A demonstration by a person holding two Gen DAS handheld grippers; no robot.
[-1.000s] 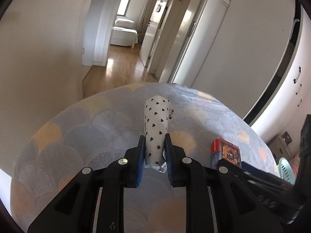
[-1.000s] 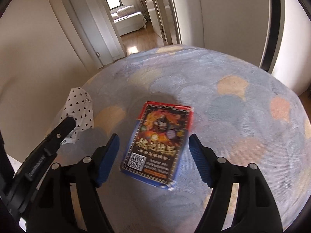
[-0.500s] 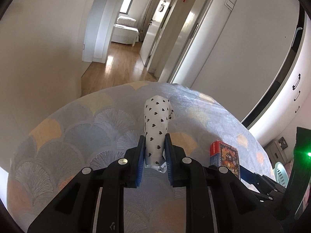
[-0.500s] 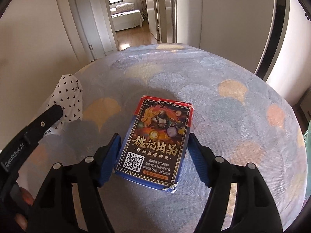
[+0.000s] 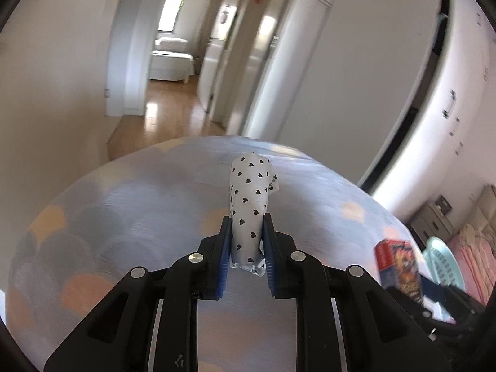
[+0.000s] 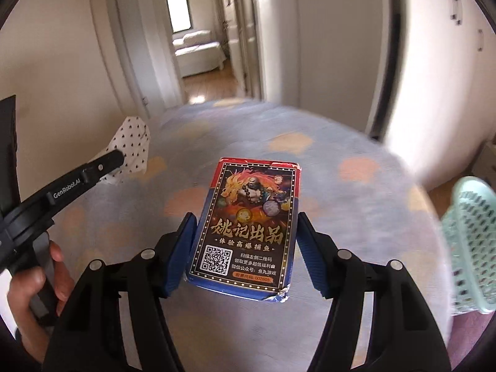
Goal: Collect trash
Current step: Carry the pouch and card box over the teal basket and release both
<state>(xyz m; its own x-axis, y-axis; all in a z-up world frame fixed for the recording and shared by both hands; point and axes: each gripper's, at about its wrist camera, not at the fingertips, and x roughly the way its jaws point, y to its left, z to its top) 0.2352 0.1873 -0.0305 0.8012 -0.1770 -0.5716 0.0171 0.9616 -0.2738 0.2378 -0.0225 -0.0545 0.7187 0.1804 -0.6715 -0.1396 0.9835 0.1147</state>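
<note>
We read "GenRobot.AI" in white letters on the black finger of the left gripper (image 6: 122,158), seen from the right wrist view. The card box (image 6: 246,232) carries large gold Chinese characters, "姚记出品", with a smaller line under them, "体验高爆捕鱼". Below sits a QR code at the box's lower left, and beside it small white lines of Chinese print that we can only partly make out. An orange strip at the bottom holds tiny figures, too small to read. On the heart-print wrapper (image 5: 251,204) we see the letters "er" near its top edge.
</note>
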